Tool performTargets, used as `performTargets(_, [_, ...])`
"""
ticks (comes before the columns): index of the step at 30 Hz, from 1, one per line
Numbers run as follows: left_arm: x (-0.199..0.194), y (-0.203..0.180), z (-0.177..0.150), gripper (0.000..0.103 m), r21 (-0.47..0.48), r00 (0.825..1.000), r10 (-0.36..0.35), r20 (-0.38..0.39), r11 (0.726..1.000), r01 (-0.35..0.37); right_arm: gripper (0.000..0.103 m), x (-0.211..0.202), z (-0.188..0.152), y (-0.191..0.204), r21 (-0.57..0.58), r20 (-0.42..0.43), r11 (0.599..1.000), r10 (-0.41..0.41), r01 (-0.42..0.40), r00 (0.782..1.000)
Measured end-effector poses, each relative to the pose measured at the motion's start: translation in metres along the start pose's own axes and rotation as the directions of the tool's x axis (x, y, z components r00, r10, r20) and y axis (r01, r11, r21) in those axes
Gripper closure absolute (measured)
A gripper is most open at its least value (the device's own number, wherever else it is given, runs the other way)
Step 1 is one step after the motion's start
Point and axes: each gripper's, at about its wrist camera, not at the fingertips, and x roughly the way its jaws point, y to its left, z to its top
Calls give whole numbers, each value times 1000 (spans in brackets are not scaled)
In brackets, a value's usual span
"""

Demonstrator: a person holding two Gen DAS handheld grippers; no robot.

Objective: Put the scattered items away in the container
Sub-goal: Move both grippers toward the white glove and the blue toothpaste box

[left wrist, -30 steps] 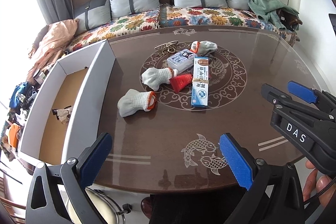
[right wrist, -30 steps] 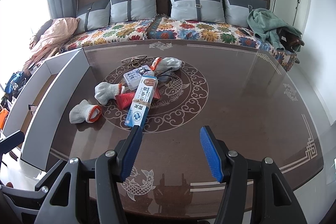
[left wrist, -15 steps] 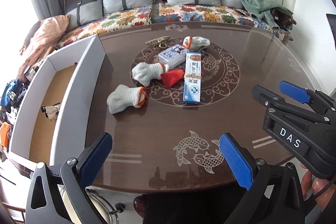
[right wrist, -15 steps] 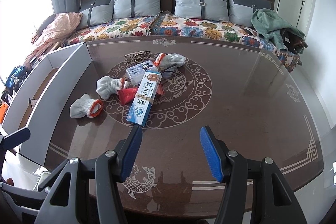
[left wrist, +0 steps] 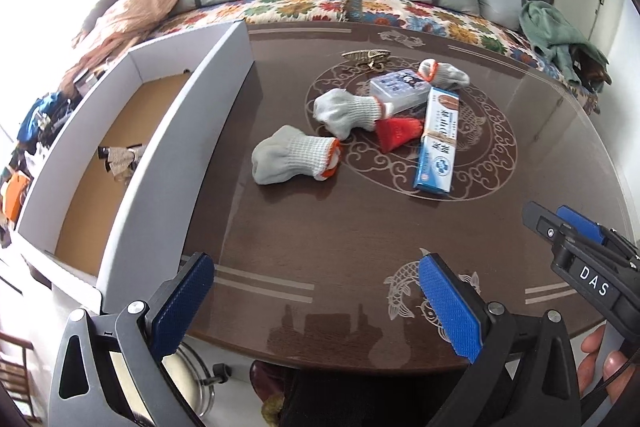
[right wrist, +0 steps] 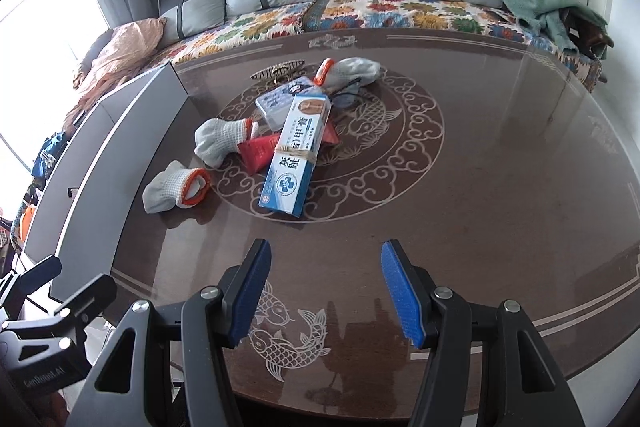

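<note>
Now | ribbed knit glove | glossy table | rectangular cardboard box

left wrist: near edge, angled down, container side | right wrist: same, centre | shared: table, sofa

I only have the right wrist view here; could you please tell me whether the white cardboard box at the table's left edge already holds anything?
Observer: Yes. The left wrist view looks into the white cardboard box, and one small beige fabric item lies on its brown floor; the rest of the visible floor is bare.
Operator: Thank you. Is the left gripper carrying anything at the moment?
Observer: No. The left gripper is open, with only bare table showing between its blue pads; the nearest grey knitted glove with an orange cuff lies on the table beyond them.
</note>
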Motion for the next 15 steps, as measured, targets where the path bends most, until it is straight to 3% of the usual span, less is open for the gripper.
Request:
performTargets(8, [16,6,4,0,-13,999,15,-29,1000,-16,44,33,10,21,-48,-44,999,-27,24,999])
performTargets(15, [29,14,7,0,-27,998,15,-58,999,-17,44,55,22,26,-22,-70,1000,-8,6,998])
